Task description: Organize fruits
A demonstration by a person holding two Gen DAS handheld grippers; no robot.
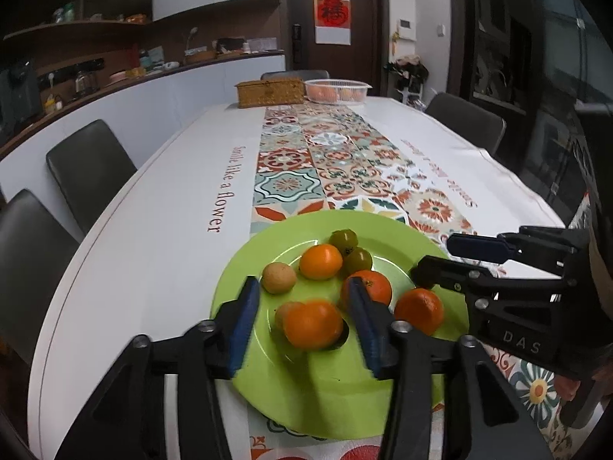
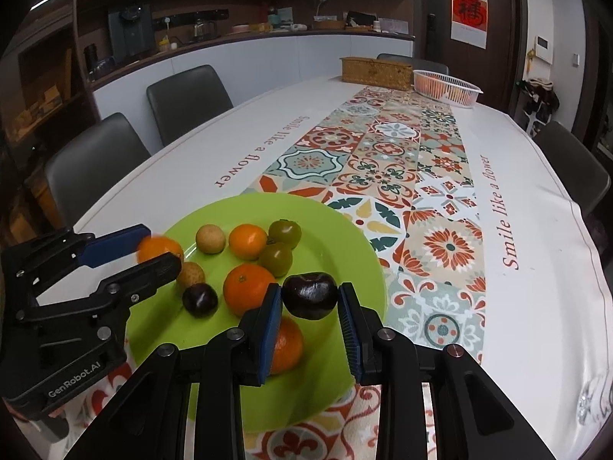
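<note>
A green plate [image 1: 329, 383] [image 2: 345, 245] at the table's near end holds several oranges, two green tomatoes [image 2: 284, 232], tan round fruits [image 2: 210, 239] and a dark plum [image 2: 199, 299]. My left gripper [image 1: 304, 320] is open, its blue pads either side of a blurred orange [image 1: 312, 324] on the plate. My right gripper [image 2: 309, 299] is shut on a second dark plum [image 2: 309, 294], held just above the plate's right side. Each gripper also shows in the other's view: the right [image 1: 452, 257], the left [image 2: 153, 247].
A white table with a patterned tile runner [image 2: 387, 168]. At the far end stand a wicker box [image 1: 270, 92] [image 2: 375, 71] and a white basket of oranges [image 1: 336, 91] [image 2: 446, 88]. Grey chairs [image 1: 88, 168] line both sides.
</note>
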